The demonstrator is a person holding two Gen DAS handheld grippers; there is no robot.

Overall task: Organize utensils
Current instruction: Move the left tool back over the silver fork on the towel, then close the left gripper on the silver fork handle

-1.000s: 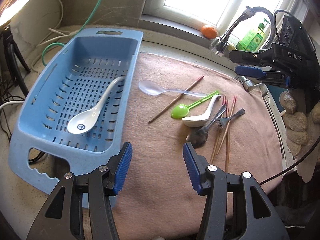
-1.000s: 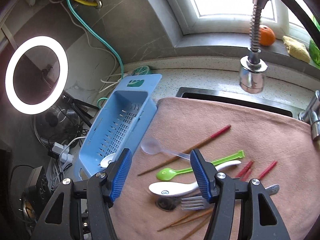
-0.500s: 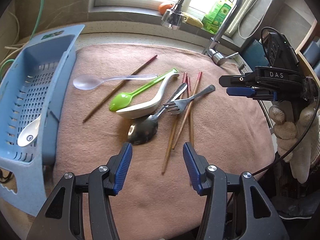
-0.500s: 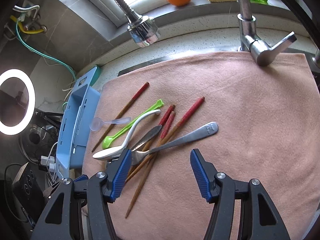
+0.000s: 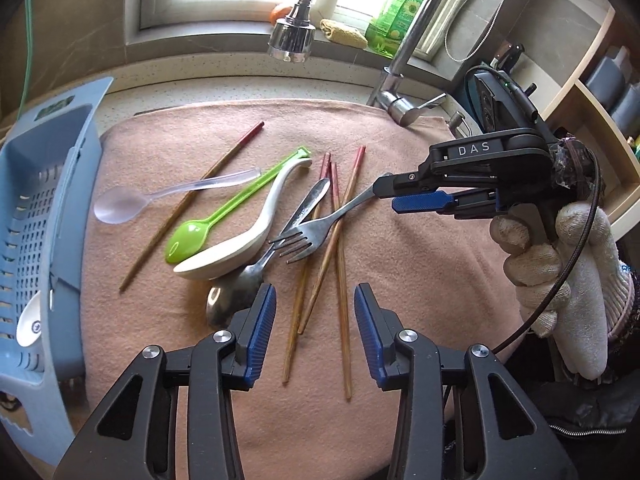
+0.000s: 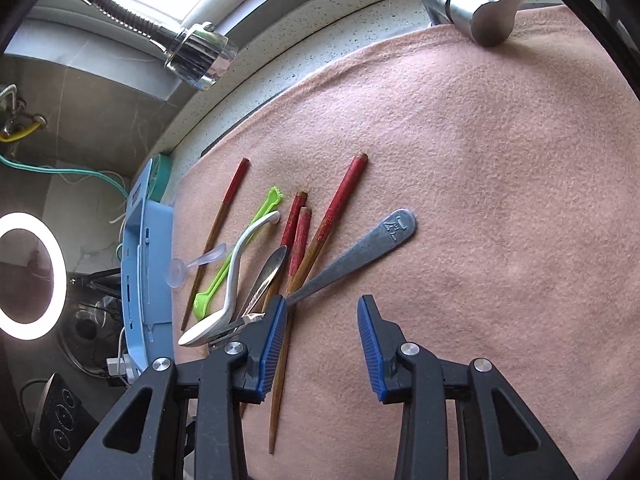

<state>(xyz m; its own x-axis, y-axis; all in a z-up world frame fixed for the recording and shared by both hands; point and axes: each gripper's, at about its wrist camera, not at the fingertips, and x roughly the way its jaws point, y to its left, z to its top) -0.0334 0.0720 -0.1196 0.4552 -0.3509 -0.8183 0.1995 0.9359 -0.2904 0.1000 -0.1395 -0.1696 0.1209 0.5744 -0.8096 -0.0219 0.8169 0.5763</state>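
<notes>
A metal fork (image 5: 316,228) lies across several red-tipped chopsticks (image 5: 340,280) on a pink towel (image 5: 420,288). A metal spoon (image 5: 240,292), a white ceramic spoon (image 5: 240,248), a green spoon (image 5: 212,224) and a clear spoon (image 5: 132,204) lie beside it. My left gripper (image 5: 315,328) hovers over the chopsticks' near ends, jaws closing, pads touching nothing. My right gripper (image 5: 394,196), in a gloved hand, sits low at the fork's handle (image 6: 360,248). In its own view, the right gripper (image 6: 322,340) is closing with only towel between its pads.
A blue slotted basket (image 5: 36,200) stands left of the towel with a white spoon (image 5: 30,320) inside. A faucet head (image 5: 292,36) hangs over the back of the towel and the tap lever (image 6: 480,12) stands at the back right. Shelves rise on the right.
The left view has swung from the basket to the utensil pile. The right gripper rolled and dropped to the fork's handle. Both pairs of jaws have narrowed.
</notes>
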